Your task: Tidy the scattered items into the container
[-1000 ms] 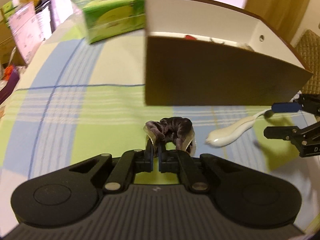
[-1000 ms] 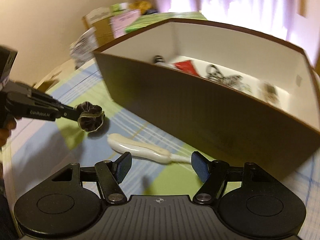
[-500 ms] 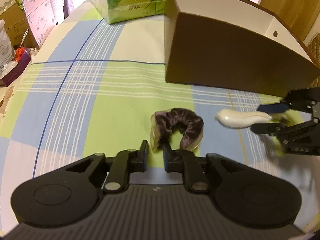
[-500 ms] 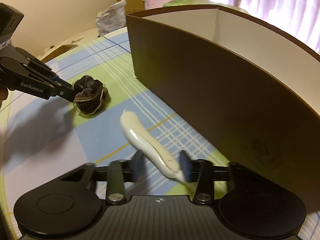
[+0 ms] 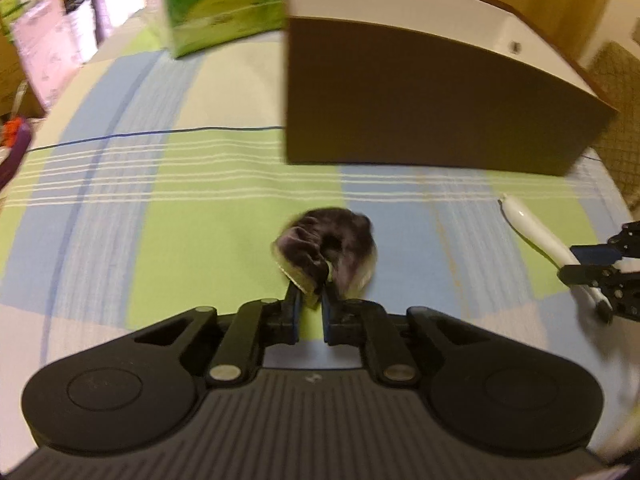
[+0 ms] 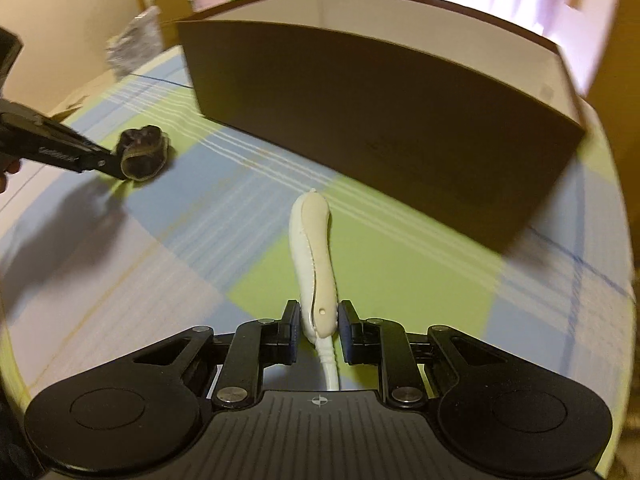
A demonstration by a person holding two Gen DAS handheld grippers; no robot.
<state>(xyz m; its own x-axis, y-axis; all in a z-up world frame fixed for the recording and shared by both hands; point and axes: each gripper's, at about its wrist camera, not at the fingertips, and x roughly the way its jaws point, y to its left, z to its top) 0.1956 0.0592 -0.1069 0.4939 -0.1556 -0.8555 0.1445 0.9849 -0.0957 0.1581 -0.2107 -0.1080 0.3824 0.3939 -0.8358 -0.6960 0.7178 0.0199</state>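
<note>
Since half a second ago the white handle (image 6: 314, 264) has swung to point at the brown box (image 6: 380, 108); right gripper (image 6: 319, 322) jaws clench it; left gripper (image 5: 310, 306) jaws pinch the dark scrunchie (image 5: 326, 246), both near the box above the checked bench (image 5: 160, 220).

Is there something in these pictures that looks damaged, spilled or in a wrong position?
Nothing stands out. The left tongs pinch the dark scrunchie, the right tongs hold the white handle, and the brown box stands upright on the checked cloth. Nothing looks spilled or broken.
</note>
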